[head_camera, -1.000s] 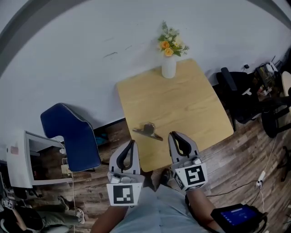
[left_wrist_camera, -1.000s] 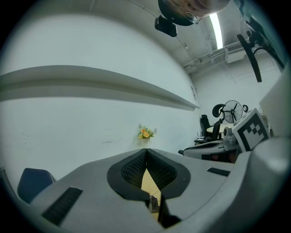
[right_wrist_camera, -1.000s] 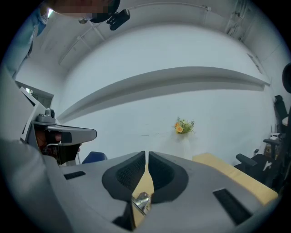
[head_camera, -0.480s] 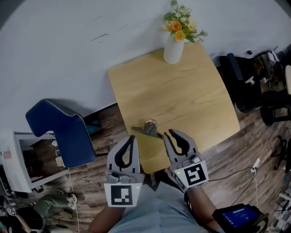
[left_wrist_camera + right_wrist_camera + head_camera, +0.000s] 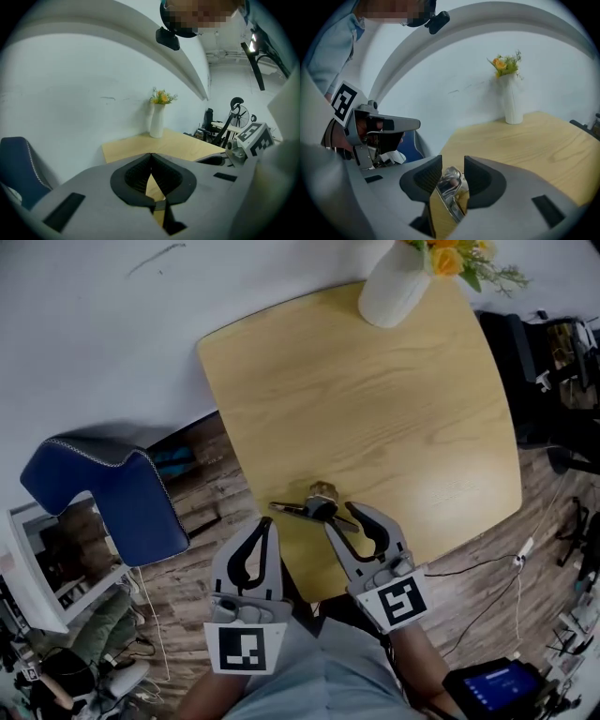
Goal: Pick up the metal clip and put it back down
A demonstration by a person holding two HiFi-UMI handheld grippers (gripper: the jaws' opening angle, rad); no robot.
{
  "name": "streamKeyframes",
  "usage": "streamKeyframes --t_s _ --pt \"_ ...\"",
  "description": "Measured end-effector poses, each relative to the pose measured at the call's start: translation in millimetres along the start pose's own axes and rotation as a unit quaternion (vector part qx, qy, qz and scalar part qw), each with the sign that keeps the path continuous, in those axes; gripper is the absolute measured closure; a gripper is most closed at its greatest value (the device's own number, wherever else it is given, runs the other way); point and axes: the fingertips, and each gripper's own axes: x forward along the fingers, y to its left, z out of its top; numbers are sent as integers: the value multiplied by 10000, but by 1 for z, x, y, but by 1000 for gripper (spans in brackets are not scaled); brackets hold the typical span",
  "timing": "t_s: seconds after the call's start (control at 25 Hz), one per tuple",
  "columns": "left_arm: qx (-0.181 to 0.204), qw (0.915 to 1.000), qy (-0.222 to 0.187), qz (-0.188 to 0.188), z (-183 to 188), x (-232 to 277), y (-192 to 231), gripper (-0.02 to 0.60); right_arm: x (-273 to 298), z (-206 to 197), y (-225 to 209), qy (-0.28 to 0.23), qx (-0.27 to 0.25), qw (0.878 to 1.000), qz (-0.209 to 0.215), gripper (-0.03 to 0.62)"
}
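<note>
The metal clip (image 5: 313, 506) lies on the wooden table (image 5: 375, 409) near its front left corner. My right gripper (image 5: 344, 517) is open, and its tips reach the clip from the near side. In the right gripper view the shiny clip (image 5: 450, 184) sits in the gap between the two dark pads (image 5: 427, 177), with space on both sides. My left gripper (image 5: 265, 524) is shut and empty, and hangs just off the table's front edge, left of the clip. Its tips meet in the left gripper view (image 5: 151, 155).
A white vase with yellow flowers (image 5: 397, 285) stands at the table's far edge by the white wall. A blue chair (image 5: 105, 491) is to the left over the wooden floor. Black office chairs (image 5: 548, 352) and cables crowd the right side.
My right gripper has moved forward to the clip, so its jaws now stand on either side of it. The left gripper has kept its place, still shut. The head view has tilted nearer the table.
</note>
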Motion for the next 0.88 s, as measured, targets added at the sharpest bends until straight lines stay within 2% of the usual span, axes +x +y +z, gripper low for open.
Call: streamKeyframes --t_s 0.2,0.44,0.68,0.88 --pt "-147 9991 401 -12 -31 24 20 563 26 -28 -12 344 120 9993 -8 462" --pt "-279 9978 600 -8 -50 36 33 563 42 -50 -9 692 52 9975 156 462" --pt "-348 9978 569 34 -49 41 39 563 47 -52 -6 788 -88 9964 302 477" --pt "-309 9987 393 75 -33 26 33 563 34 -43 9 778 -363 9955 399 511"
